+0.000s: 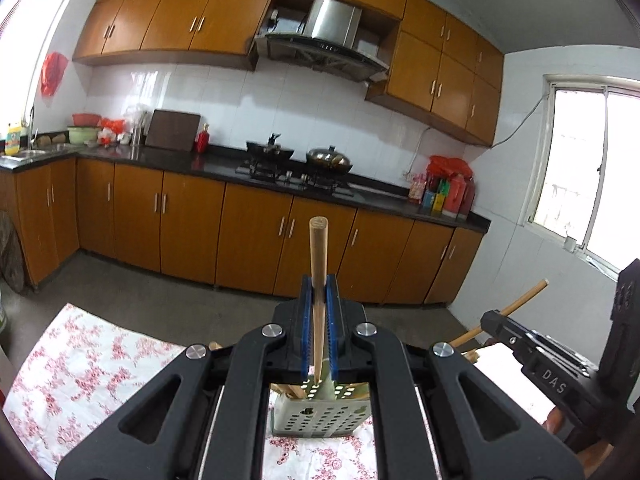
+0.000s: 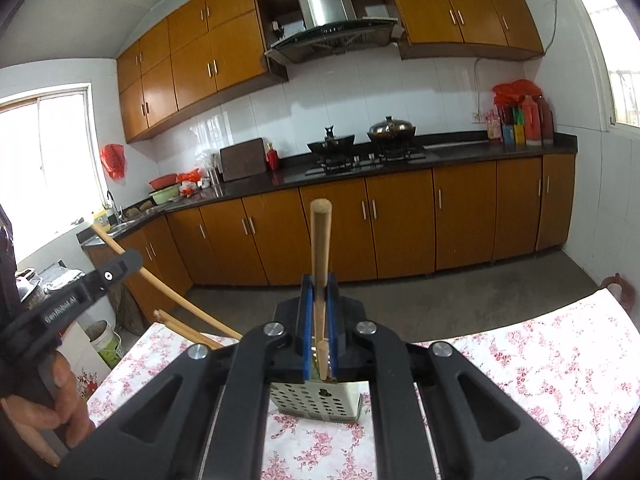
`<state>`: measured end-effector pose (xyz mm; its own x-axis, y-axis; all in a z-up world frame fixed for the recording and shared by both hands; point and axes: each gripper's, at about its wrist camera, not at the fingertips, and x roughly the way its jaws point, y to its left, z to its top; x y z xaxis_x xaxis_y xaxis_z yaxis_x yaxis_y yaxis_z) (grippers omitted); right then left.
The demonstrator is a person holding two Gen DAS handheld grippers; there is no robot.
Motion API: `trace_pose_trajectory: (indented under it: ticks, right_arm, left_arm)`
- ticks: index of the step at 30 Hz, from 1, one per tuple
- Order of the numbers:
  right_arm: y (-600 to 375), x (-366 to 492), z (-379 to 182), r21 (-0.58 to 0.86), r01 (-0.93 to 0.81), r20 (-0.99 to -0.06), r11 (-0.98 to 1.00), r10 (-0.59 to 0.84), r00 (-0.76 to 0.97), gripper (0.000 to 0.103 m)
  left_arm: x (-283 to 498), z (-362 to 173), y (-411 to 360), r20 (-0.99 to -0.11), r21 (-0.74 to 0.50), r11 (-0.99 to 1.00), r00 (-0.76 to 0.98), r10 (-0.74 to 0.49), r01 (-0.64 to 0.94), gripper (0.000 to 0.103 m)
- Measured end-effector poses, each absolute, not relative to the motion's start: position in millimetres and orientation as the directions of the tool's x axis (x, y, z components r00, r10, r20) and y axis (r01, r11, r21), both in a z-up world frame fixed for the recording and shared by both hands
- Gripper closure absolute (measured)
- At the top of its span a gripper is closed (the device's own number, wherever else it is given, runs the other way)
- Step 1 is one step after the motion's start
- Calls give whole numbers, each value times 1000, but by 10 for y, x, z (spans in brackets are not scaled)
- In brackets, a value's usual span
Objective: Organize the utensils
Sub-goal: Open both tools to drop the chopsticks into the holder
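- Each hand-held gripper pinches one chopstick: the left hand-held gripper [image 1: 319, 300] clamps a chopstick [image 1: 319, 264], the right hand-held gripper [image 2: 319, 300] another chopstick [image 2: 320, 256].
- Both chopsticks stand upright above the perforated metal holder [image 1: 320, 416] on the floral tabletop [image 1: 92, 364].
- Best to lower each tip straight into the holder before letting go.
- The chopsticks are pale, round wood.

My right gripper [image 2: 320, 292]: blue pads closed on one wooden chopstick [image 2: 320, 248], its end pointing up. Below it: perforated metal holder [image 2: 320, 404] on my floral tablecloth [image 2: 540, 360]. At left: my left gripper [image 2: 86, 284], clamped on another chopstick [image 2: 172, 294].
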<state>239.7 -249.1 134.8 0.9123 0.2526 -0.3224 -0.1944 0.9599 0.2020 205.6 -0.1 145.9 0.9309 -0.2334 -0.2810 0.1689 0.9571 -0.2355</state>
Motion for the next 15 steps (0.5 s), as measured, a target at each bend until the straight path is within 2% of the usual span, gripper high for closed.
trace_pose_trajectory:
  ticks: [15]
  right_arm:
    - [-2472,2557,1133,206,-176,-362,963,242,900,95]
  left_arm:
    - [2180,1234,-2,-355,-251,953,900,-253,169,96]
